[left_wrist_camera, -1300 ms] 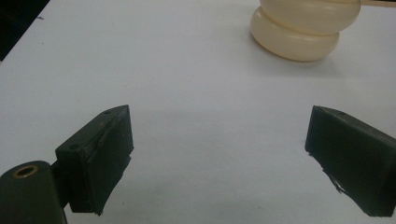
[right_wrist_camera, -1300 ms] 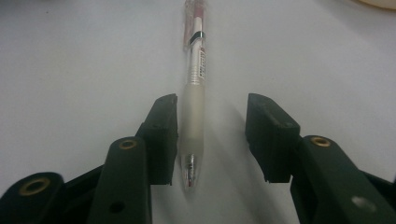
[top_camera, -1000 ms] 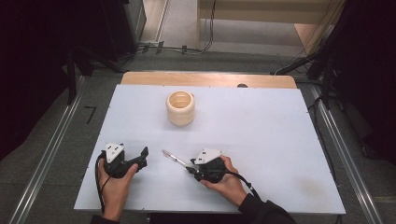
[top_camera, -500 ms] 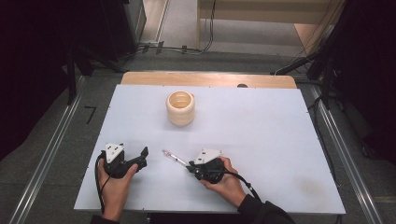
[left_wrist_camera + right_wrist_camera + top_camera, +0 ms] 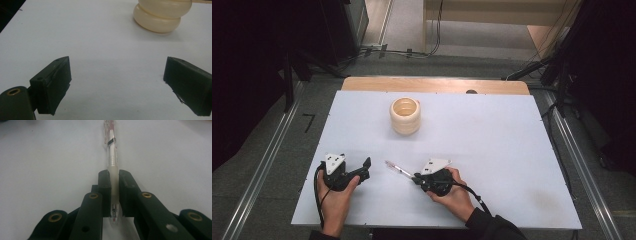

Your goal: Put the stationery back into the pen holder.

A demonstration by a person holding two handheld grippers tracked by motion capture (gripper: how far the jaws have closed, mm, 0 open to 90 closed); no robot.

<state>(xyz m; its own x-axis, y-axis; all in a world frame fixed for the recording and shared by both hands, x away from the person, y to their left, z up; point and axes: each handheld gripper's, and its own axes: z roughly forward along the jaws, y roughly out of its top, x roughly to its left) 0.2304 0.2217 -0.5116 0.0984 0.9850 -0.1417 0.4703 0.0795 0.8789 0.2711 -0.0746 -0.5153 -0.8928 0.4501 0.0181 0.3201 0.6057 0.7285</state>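
Seen from the high view, the white counter [image 5: 512, 150] carries a cream ribbed cup [image 5: 405, 115] standing upright toward its far side. Nearer the person than the cup and off to its left, the left gripper [image 5: 364, 167] rests in a hand with its jaws apart around nothing. On the cup's near side, slightly right, the right gripper [image 5: 416, 179] is closed on one end of a pen [image 5: 398, 170], whose free end points back toward the cup.

Along the left gripper view, the two black jaws stand wide over bare counter, and the cup [image 5: 160, 15] sits ahead, to the upper right.

Along the right gripper view, the jaws, having just been closing, clamp the clear barrel of the pen [image 5: 111, 157], which runs straight ahead, low over the counter.
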